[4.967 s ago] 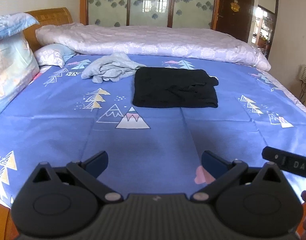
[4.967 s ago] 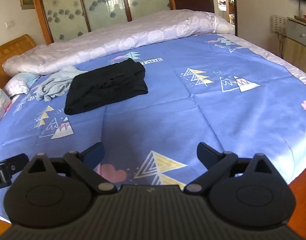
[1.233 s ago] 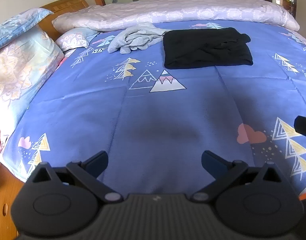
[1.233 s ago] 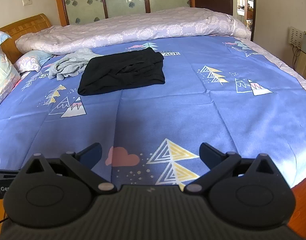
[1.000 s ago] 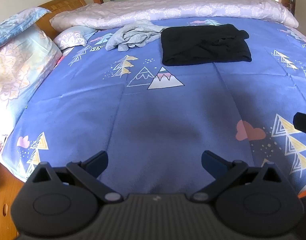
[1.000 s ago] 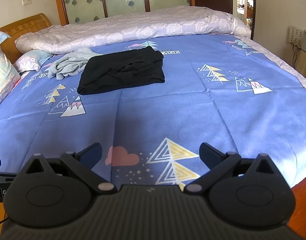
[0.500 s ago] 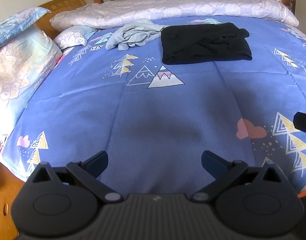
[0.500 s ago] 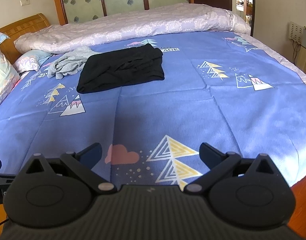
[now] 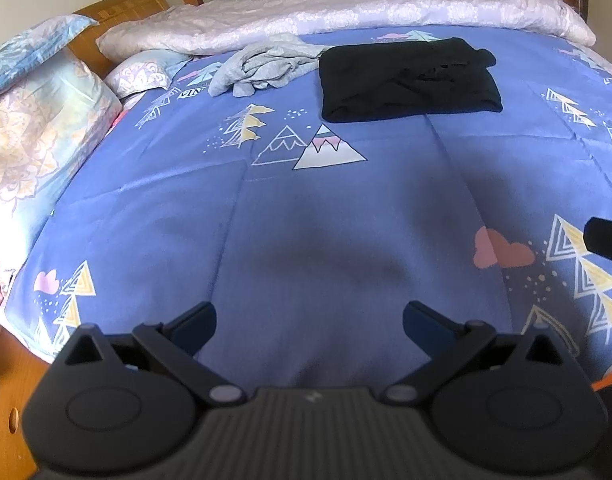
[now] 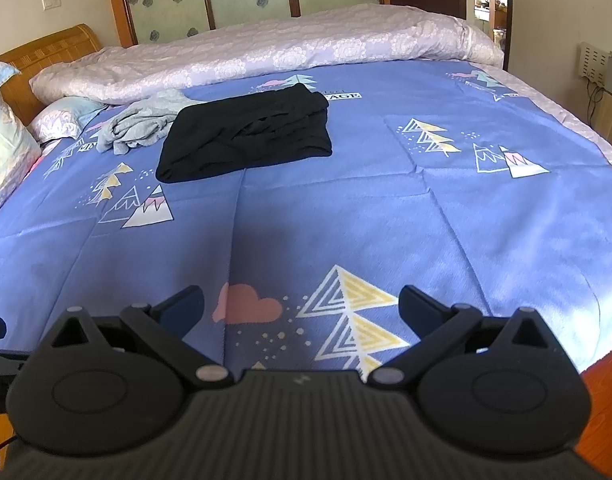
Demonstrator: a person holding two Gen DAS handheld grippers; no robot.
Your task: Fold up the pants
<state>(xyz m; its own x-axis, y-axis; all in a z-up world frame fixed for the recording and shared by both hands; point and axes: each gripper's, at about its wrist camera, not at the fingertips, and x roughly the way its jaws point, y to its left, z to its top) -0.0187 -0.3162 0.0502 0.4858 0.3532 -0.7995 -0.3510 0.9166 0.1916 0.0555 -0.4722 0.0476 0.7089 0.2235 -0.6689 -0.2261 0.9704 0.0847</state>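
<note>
Pillows (image 9: 38, 128): stacked at the head of the bed, at 9 to 10 o'clock in the left wrist view; nothing is done with them.
Grey garment (image 9: 262, 66): left crumpled at 11 o'clock, its near edge touching or almost touching the left side of the black pants; it cannot be told which.
Black pants (image 9: 408, 80): laid on the blue bedsheet (image 9: 306, 208) at about 1 o'clock in the left wrist view and at 11 o'clock in the right wrist view (image 10: 246, 136). They are seen as a compact flat rectangle, with some wrinkles near the middle of the top layer.
White duvet (image 10: 266, 56): rolled up along the far edge of the bed, at 12 o'clock, behind both garments.
Left gripper (image 9: 309, 320): held over the near edge of the bed, at 6 o'clock; its jaws are spread wide and nothing is held between them.
Right gripper (image 10: 302, 304): also at 6 o'clock in its own view, with jaws spread wide and nothing between them.
Distance: both tools are kept well apart from the pants, with much bare sheet between.
Progress: the folding of the black pants is judged to be finished, because a neat stack is seen and no leg is left loose.
What is left: perhaps only a small smoothing of the top wrinkles. Whether the grey garment is also pants cannot be told, so it is not known if it must be folded too.
</note>
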